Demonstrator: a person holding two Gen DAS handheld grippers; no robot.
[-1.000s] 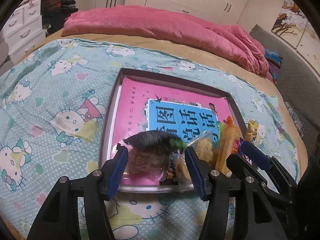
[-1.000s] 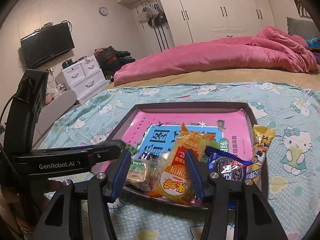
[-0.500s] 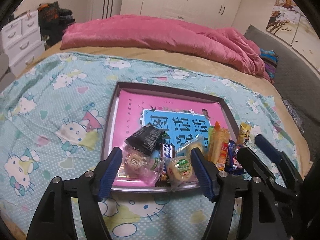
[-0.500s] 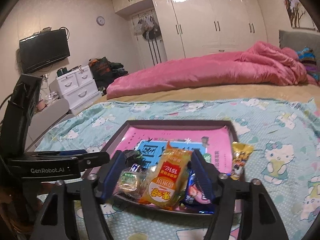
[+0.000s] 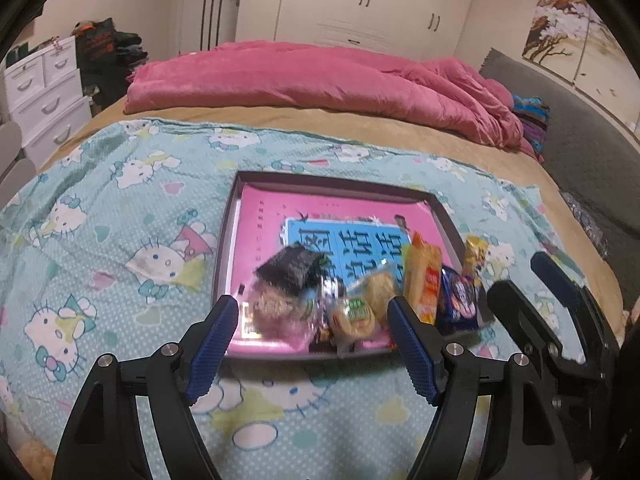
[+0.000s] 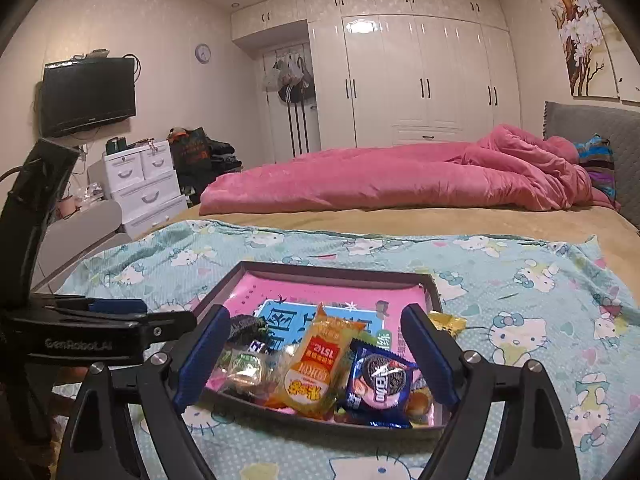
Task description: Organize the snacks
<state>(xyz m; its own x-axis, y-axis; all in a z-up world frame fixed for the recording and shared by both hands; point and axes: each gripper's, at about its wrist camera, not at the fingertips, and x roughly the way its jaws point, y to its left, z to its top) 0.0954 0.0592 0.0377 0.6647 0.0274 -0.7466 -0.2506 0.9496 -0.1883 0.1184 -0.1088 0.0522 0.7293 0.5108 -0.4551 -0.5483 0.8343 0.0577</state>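
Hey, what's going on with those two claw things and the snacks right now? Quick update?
Left gripper and right gripper both opening, nothing held. Snack packets piled at near edge of tray; yellow packet beside its right rim. Nothing blocking.

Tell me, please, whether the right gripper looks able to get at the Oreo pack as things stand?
Probably yes: the Oreo pack lies on top at the tray's near edge, right before the right gripper, whose jaws are opening with nothing held.

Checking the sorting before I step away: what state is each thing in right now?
Left gripper: jaws opening, holding nothing.
Right gripper: jaws opening, holding nothing.
Tray: flat on blanket, snacks piled at near edge.
Orange packet: lying in tray.
Yellow packet: over tray's right rim.
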